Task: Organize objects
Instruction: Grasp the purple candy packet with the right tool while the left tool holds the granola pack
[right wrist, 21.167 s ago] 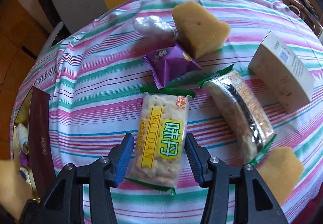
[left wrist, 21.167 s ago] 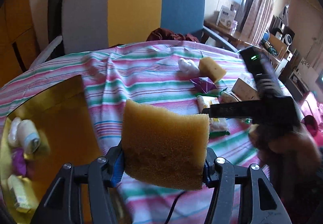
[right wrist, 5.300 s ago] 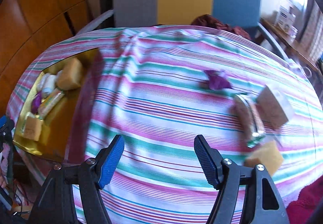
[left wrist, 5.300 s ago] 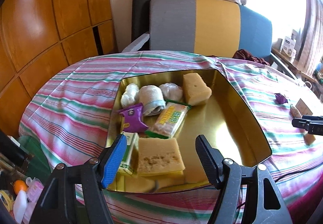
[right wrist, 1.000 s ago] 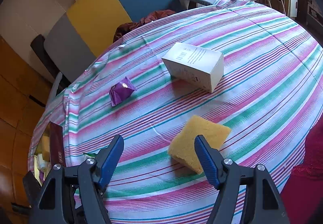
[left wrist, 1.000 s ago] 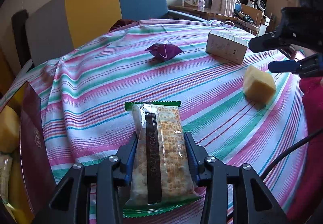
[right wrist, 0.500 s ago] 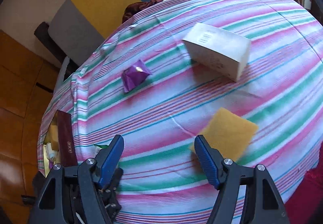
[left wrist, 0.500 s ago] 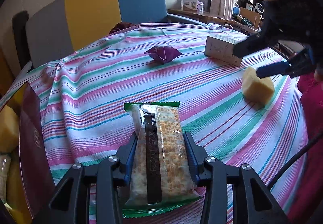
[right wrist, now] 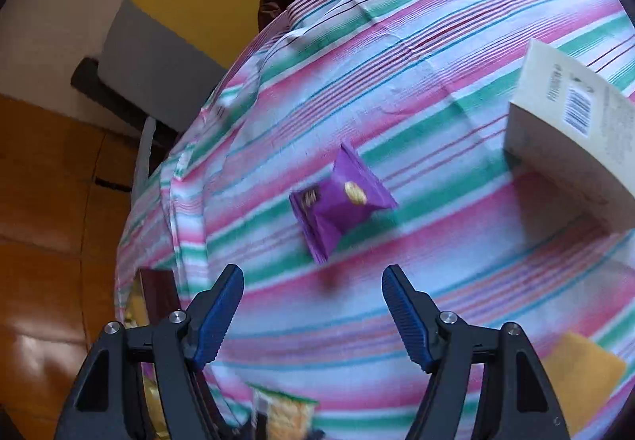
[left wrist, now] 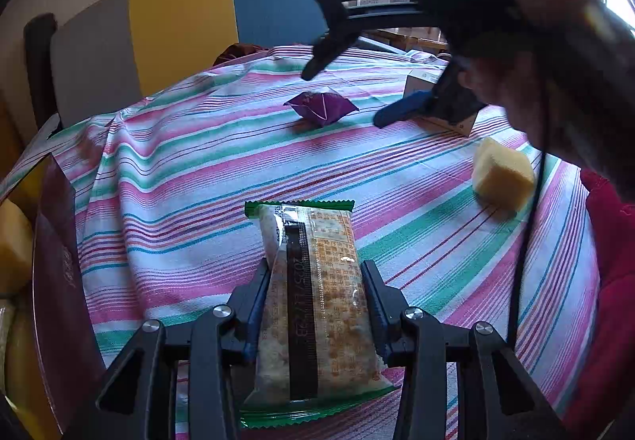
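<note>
Two claws over our striped-cloth bench (left wrist: pixel 206 162)

Our left claw (left wrist: pixel 313 305) grips the green-edged clear-wrapped cracker packet (left wrist: pixel 317 305); our right claw (right wrist: pixel 313 305) hangs wide, empty, near the crumpled purple foil sachet (right wrist: pixel 337 202).

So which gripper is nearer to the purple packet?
Right. The right gripper, fingers open, hangs just short of the purple packet. The left gripper sits farther back across the tablecloth, shut on the cracker pack.
</note>
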